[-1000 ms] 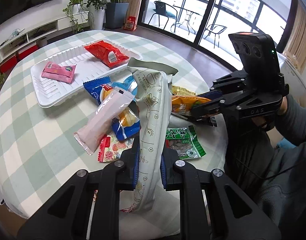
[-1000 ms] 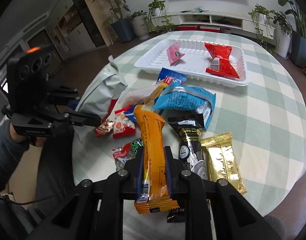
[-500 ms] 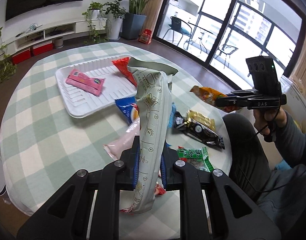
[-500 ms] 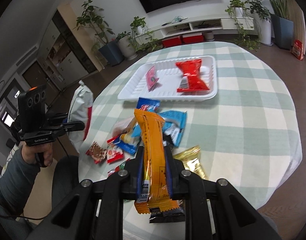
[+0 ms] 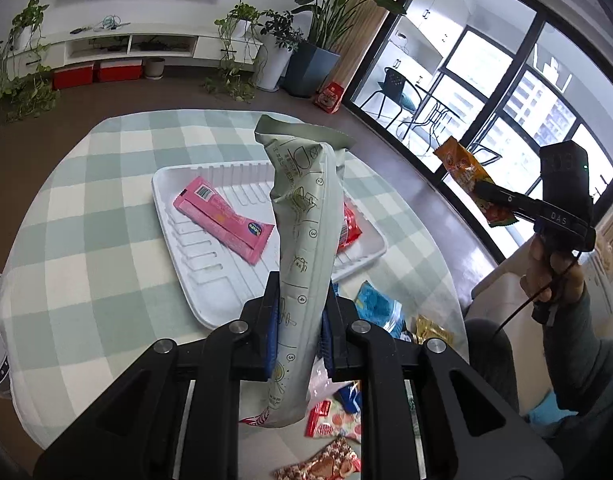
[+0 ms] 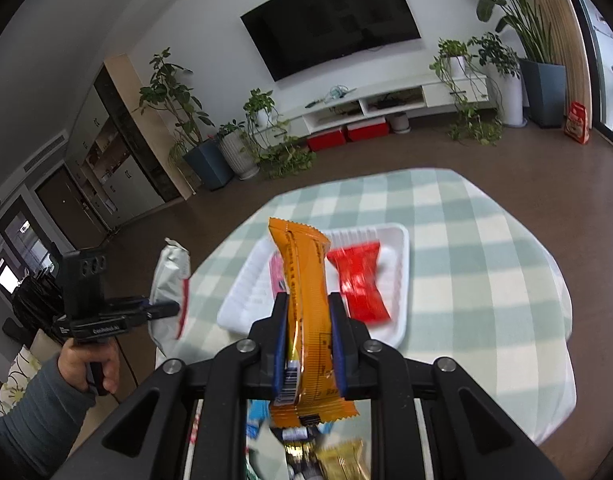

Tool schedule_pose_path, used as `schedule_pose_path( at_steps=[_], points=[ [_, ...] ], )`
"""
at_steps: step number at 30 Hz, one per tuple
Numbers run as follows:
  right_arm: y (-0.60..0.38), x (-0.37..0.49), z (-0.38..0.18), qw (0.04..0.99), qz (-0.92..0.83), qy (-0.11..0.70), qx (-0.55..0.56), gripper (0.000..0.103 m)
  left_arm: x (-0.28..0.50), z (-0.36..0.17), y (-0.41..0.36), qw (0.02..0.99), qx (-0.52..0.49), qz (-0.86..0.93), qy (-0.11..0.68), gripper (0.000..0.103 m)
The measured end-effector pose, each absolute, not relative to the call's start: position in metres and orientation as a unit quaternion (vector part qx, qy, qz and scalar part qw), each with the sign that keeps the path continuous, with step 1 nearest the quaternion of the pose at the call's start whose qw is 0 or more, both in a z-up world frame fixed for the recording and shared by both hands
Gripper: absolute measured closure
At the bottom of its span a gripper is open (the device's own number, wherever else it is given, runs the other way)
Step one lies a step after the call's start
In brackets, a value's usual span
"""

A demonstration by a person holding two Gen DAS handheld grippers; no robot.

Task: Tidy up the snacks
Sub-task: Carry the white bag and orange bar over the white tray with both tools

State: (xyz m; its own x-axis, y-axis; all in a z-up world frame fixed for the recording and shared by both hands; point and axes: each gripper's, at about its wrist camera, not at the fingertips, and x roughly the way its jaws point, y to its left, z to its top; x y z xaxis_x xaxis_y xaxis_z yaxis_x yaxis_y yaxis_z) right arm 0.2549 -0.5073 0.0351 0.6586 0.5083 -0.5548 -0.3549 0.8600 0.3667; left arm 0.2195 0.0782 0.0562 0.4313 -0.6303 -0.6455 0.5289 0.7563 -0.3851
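In my left gripper [image 5: 296, 332] I am pinching a pale green pouch [image 5: 306, 240] at about its lower third, the pads pressed flat on both faces; its long axis runs straight out along my fingers and up, the crimped top flopping over at the far end and the bottom hanging below the jaws. In my right gripper [image 6: 306, 344] I am pinching an orange bar [image 6: 304, 304] the same way, lengthwise between the pads, its near end with the barcode sticking out under the jaws and its far end standing up. Under both grippers, at the near edge of the table [image 5: 86, 280], lies the loose pile [image 5: 382, 308]: a blue pack, a gold one, small red and white ones. Beyond that, straight ahead of each pair of jaws and below them, is the white tray [image 5: 210, 292], and that is what I judge the next move turns on: both packets are in the air, well above it, and must go forward and down. In the left view the tray sits just past my fingertips, so I judge the left hand the nearer; the right gripper shows there off to the side, beyond the table's edge. The tray holds a pink pack [image 5: 222, 216] lying aslant and a red pack [image 6: 358, 284] beside it. The pouch looks soft and half empty, printed with numbered line drawings; the bar is glossy, firm and flat.
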Motion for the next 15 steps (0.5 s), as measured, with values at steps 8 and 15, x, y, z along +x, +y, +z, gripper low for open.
schedule_pose_path(
  at_steps=[8, 15],
  points=[
    [-0.464, 0.320, 0.027, 0.893, 0.248, 0.359, 0.113, 0.082, 0.289, 0.040, 0.075, 0.832, -0.140, -0.310, 0.438, 0.088],
    [-0.439, 0.363, -0.016, 0.875, 0.229, 0.410, 0.116, 0.082, 0.325, 0.019, 0.073, 0.825, -0.185, -0.281, 0.455, 0.088]
  ],
)
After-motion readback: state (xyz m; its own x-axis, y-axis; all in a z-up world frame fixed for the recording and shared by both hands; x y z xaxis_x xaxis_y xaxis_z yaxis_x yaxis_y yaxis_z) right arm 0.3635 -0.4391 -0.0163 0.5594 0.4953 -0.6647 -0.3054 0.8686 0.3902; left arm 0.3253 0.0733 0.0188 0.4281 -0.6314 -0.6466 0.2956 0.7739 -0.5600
